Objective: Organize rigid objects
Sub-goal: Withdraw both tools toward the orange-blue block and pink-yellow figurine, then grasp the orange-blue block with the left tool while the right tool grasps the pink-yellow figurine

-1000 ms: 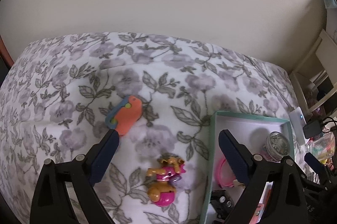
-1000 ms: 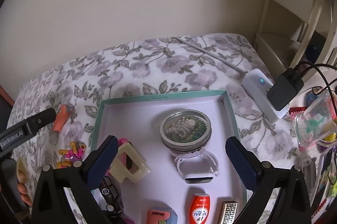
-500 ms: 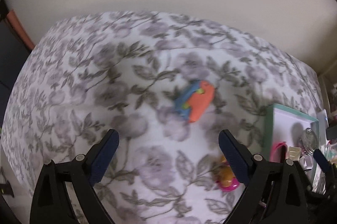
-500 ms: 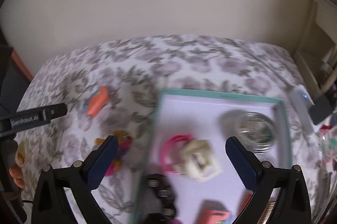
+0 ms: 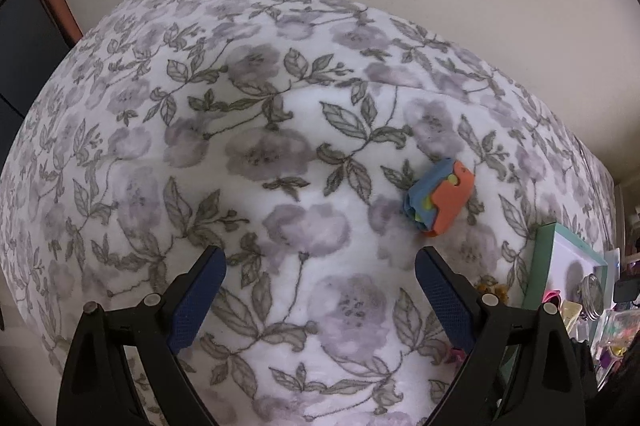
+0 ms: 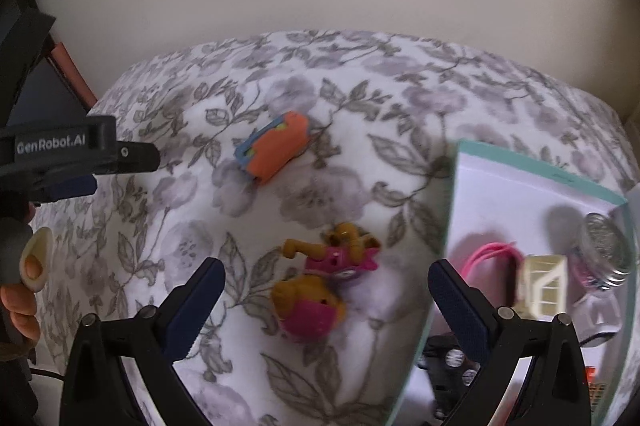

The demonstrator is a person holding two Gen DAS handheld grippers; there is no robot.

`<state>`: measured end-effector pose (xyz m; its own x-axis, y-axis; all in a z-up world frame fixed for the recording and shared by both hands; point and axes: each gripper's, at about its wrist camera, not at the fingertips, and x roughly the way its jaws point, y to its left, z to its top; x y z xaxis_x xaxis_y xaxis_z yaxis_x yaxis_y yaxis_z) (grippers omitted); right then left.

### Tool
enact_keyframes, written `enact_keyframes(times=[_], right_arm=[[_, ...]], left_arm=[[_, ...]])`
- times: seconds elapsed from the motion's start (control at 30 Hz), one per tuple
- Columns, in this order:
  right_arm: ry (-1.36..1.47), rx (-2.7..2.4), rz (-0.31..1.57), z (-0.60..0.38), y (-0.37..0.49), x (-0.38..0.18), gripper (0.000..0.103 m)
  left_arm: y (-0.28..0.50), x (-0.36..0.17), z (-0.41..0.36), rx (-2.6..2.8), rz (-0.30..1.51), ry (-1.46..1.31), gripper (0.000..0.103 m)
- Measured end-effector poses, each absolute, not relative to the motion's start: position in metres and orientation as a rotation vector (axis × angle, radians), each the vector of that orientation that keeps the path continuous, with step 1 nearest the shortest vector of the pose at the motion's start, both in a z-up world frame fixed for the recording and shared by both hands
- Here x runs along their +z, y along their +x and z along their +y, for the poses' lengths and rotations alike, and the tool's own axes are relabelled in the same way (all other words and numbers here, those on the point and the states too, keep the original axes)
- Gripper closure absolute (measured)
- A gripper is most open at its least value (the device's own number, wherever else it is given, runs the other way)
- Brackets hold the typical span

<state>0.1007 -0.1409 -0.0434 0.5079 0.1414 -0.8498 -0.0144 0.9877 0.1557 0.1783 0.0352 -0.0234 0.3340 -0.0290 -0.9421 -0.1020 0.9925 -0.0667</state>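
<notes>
Right wrist view catches the only readable writing: "GenRobot.AI" in white on the black body of the left gripper, which reaches in from the left edge with a hand on its grip. Labels on the small items at the bottom of the tray are blurred beyond reading. The right gripper has its jaws spread wide and empty, framing a pink-and-tan toy figure on the floral blanket. An orange-and-blue toy lies farther back, apart from the figure. Inside the teal-rimmed tray sit a pink band, a cream clip and a clear jar, all smeared; the tray's lower part is cut off by the right jaw.

From the left wrist, the left gripper also gapes wide with nothing held. The orange-and-blue toy lies ahead and to the right; the figure is nearly hidden behind the right jaw, and the tray is cropped at the frame edge.
</notes>
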Motion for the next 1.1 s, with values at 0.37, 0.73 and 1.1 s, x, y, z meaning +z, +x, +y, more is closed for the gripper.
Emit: enact_keyframes(times=[0.37,0.73,1.1], right_arm=[[0.132,0.088,1.073,-0.132,0.11,-0.066,0.02],[0.148,0.054,1.1,-0.139,0.113,-0.077,0.038],[0.168,0.055,1.06,-0.149,0.123,-0.075,0.04]], left_arm=[[0.195,-0.034,0.01,-0.046,1.163,-0.091,0.007],[0.202,-0.047,-0.02,-0.13,1.094,-0.026,0.007],[0.207,-0.06,-0.038,-0.175,1.044,0.013,0.007]])
